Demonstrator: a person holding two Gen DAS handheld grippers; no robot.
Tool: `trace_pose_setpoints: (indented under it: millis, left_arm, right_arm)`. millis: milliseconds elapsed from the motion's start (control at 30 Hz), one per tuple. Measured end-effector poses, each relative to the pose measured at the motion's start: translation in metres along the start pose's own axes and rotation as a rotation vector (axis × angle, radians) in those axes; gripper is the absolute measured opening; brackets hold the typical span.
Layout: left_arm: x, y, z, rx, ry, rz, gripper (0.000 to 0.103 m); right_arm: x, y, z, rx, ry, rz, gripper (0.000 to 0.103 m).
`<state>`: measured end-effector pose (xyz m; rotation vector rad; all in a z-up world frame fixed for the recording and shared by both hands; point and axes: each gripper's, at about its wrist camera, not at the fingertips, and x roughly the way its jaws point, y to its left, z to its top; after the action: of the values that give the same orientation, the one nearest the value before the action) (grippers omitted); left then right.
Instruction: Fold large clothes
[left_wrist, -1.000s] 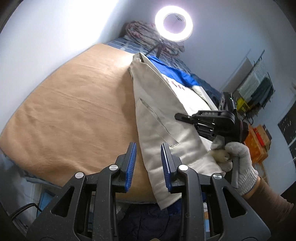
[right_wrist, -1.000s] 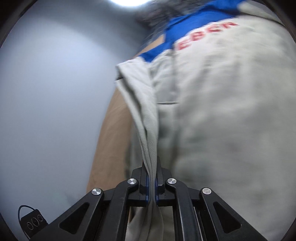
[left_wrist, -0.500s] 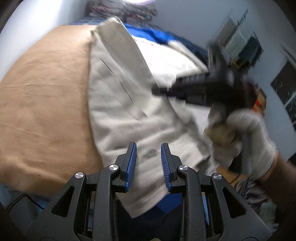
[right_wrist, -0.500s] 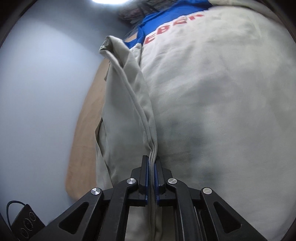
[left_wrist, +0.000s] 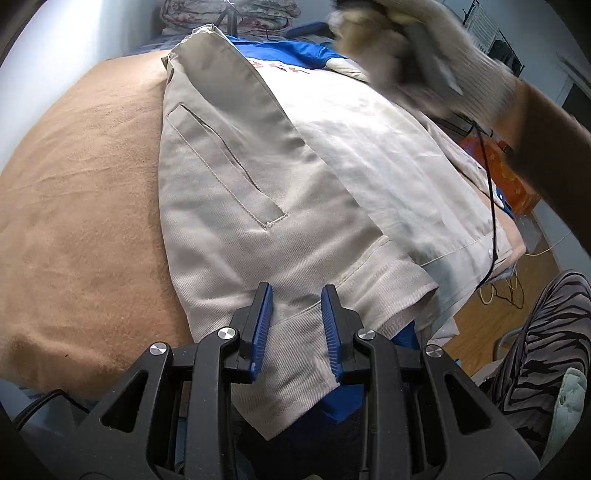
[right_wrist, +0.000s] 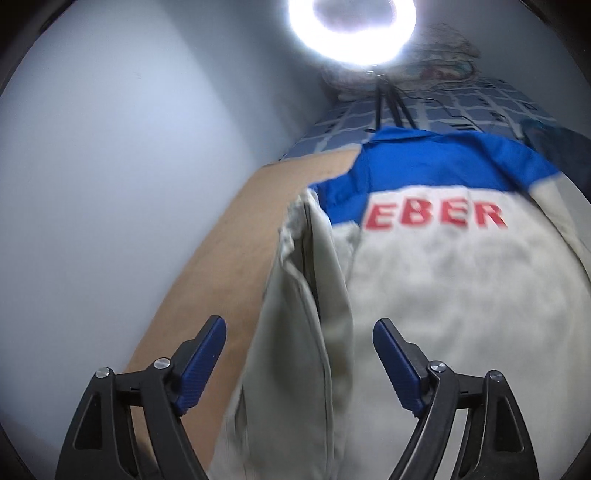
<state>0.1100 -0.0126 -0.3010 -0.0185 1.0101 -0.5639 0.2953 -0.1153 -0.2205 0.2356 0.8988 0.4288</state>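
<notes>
A beige work jacket (left_wrist: 258, 177) with a blue yoke and red letters lies back up on a tan blanket (left_wrist: 74, 206); its left side is folded over the back, pocket slit showing. My left gripper (left_wrist: 297, 328) is open, its blue pads just above the jacket's hem. In the right wrist view the jacket (right_wrist: 443, 295) lies below my right gripper (right_wrist: 299, 362), which is wide open over the folded edge and holds nothing. The gloved right hand (left_wrist: 424, 44) is blurred at the top of the left wrist view.
The blanket covers a bed against a pale wall (right_wrist: 129, 184). A ring light (right_wrist: 351, 26) on a tripod stands at the bed's far end by a checked blue cover (right_wrist: 443, 107). Wooden floor, cables and an orange box (left_wrist: 517, 173) lie to the right.
My right gripper has opened and let go of the jacket's folded edge, then moved up toward the yoke. My left gripper has come down closer to the hem.
</notes>
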Motion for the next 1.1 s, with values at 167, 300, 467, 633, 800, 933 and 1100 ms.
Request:
trace_pose_setpoints:
  millis: [167,300,467,633,800,933,1100]
  left_arm:
    - [0.001,0.004,0.002,-0.012,0.011,-0.022,0.026]
    - [0.001,0.006,0.003,-0.011,0.016,-0.033,0.026]
    - [0.001,0.008,0.003,-0.005,0.019,-0.044,0.025]
    - [-0.006,0.009,-0.001,0.002,0.028,-0.059,0.025]
    - [-0.011,0.011,-0.004,0.015,0.034,-0.07,0.026]
    - [-0.024,0.014,-0.006,0.014,0.022,-0.088,0.026]
    - [-0.05,0.024,-0.01,-0.021,-0.021,-0.143,0.026]
  right_arm:
    - [0.049,-0.001,0.044,0.023,0.036,0.031,0.085]
    - [0.084,0.002,0.061,0.015,0.079,0.022,0.085]
    - [0.114,-0.003,0.069,-0.021,0.168,-0.05,0.014]
    - [0.103,-0.049,0.069,0.039,0.165,-0.06,0.01]
    - [0.118,-0.107,0.038,0.178,0.18,-0.104,0.009]
    - [0.113,-0.088,0.036,0.087,0.149,-0.181,0.016]
    - [0.059,-0.065,0.032,0.024,0.104,-0.171,0.033]
